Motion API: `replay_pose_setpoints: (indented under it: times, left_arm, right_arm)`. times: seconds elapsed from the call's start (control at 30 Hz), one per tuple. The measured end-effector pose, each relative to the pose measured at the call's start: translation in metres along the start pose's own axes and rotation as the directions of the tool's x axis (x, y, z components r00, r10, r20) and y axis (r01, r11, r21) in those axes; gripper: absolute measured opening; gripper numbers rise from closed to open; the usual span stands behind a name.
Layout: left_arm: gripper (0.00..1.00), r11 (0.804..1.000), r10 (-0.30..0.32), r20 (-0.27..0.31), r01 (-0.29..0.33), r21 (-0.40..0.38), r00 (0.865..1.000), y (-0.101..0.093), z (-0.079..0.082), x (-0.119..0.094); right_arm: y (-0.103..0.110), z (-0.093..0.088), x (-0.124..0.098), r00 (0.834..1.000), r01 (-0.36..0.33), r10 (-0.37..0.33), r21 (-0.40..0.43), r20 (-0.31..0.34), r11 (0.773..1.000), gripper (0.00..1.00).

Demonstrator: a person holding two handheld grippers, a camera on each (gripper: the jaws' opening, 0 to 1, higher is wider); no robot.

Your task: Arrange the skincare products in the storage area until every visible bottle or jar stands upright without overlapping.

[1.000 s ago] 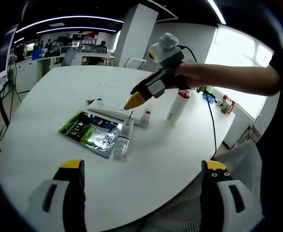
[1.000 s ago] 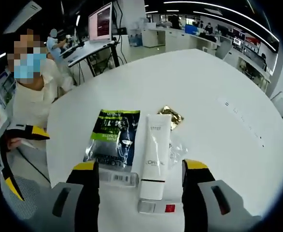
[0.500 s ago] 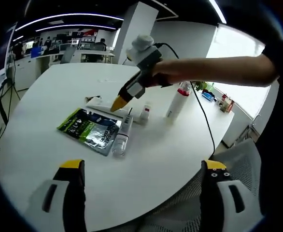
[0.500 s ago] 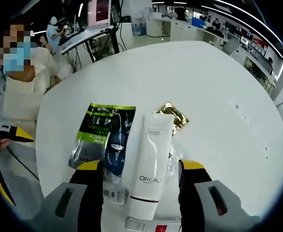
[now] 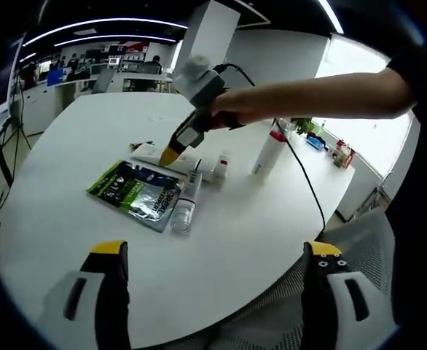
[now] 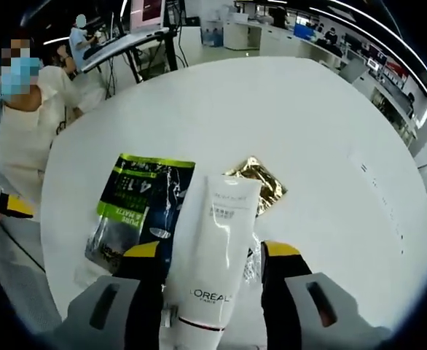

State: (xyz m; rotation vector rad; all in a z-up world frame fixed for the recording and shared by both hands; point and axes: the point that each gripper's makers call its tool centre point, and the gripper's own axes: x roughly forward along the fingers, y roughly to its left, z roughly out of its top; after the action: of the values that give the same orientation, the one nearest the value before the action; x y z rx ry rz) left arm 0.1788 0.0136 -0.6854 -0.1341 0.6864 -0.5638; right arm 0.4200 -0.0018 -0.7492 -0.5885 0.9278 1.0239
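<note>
Here, in the right gripper view, right gripper [image 6: 211, 257] reaching down with jaws spread wide, straddling the white L'Oréal tube [image 6: 210, 262] lying flat on the round white table [image 6: 323, 138]; yellow-tipped fingers standing on either side of the tube, whether touching it cannot be told. Just to the tube's left, lying flat, a green-and-black sachet [image 6: 135, 210], partly tucked under the tube's edge. Beyond the tube's crimped end, lying a small gold foil packet [image 6: 259, 182]. Sitting at the table's far left edge, a person in a pale top [image 6: 20, 138].

Meanwhile, in the left gripper view, left gripper [image 5: 215, 255] hovering with jaws wide apart, holding nothing, well short of the products. Ahead, lying on its side beside the sachet [image 5: 135, 194], a small clear bottle [image 5: 184, 211]. Pressing down onto the tube [image 5: 173, 158] near the sachet, the right gripper [image 5: 169, 154], held by a bare arm [image 5: 308, 98]. Standing upright further right, a tall white bottle with a red cap [image 5: 269, 152], with a small white container [image 5: 220, 168] nearby.
</note>
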Motion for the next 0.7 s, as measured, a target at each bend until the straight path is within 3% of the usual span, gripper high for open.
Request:
replay_pose_setpoints:
  times: [0.13, 0.47, 0.7]
  left_arm:
    - [0.92, 1.000, 0.004, 0.001, -0.004, -0.005, 1.000, 0.000, 0.000, 0.000]
    - [0.92, 1.000, 0.007, -0.003, -0.007, -0.014, 1.000, 0.001, 0.000, 0.000]
    - [0.92, 1.000, 0.009, -0.004, -0.009, -0.018, 1.000, 0.002, 0.000, 0.000]
  right_arm:
    - [-0.004, -0.003, 0.005, 1.000, 0.008, -0.008, -0.021, -0.014, 1.000, 0.46]
    - [-0.006, -0.004, 0.020, 0.999, 0.035, -0.036, -0.019, -0.040, 0.999, 0.39]
    - [-0.007, -0.008, 0.016, 0.997, 0.055, -0.057, -0.038, -0.059, 0.998, 0.36]
